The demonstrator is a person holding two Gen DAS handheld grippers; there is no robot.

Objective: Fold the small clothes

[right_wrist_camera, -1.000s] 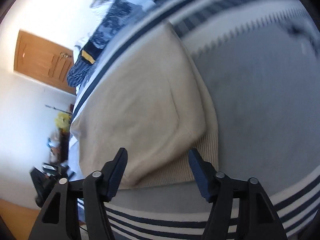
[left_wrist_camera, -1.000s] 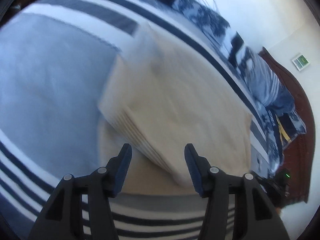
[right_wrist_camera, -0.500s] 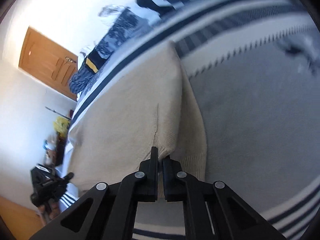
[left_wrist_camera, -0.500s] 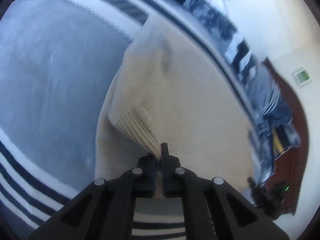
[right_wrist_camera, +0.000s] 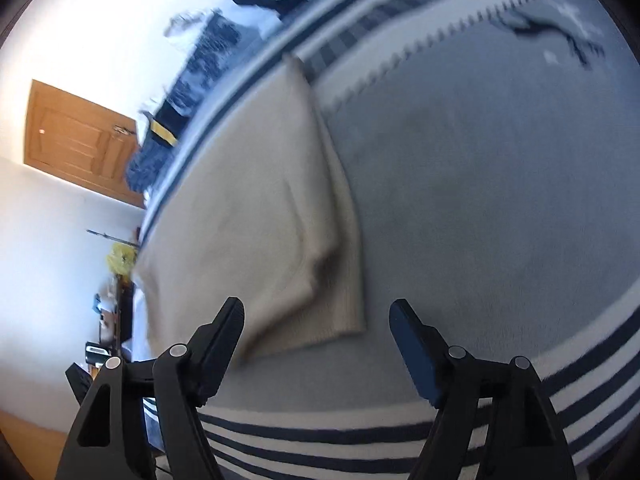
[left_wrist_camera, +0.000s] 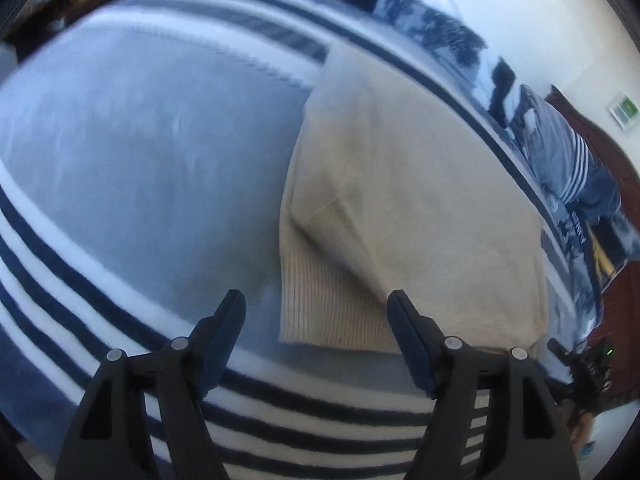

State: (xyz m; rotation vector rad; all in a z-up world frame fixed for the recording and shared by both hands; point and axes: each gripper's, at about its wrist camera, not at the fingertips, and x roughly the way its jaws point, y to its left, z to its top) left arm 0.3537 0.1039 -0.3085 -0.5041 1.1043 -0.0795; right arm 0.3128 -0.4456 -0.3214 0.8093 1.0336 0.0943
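Fingers on left gripper (left_wrist_camera: 316, 316) and right gripper (right_wrist_camera: 316, 322) just spread wide, nothing pinched; folded cream sweater (left_wrist_camera: 404, 200) lies just ahead on striped blanket (left_wrist_camera: 140, 184), far edges blurred.

We are in a home bedroom: a bed (left_wrist_camera: 132, 168) under a grey blanket with navy and white stripes, patterned bedding (left_wrist_camera: 432, 24) heaped at its far edge, a dark wooden headboard (left_wrist_camera: 592, 128) right, a panelled wooden door (right_wrist_camera: 76, 140) left.

Matt cream knit sweater (left_wrist_camera: 420, 200) (hem ribbed) on a seemingly fleecy blanket (left_wrist_camera: 140, 168).
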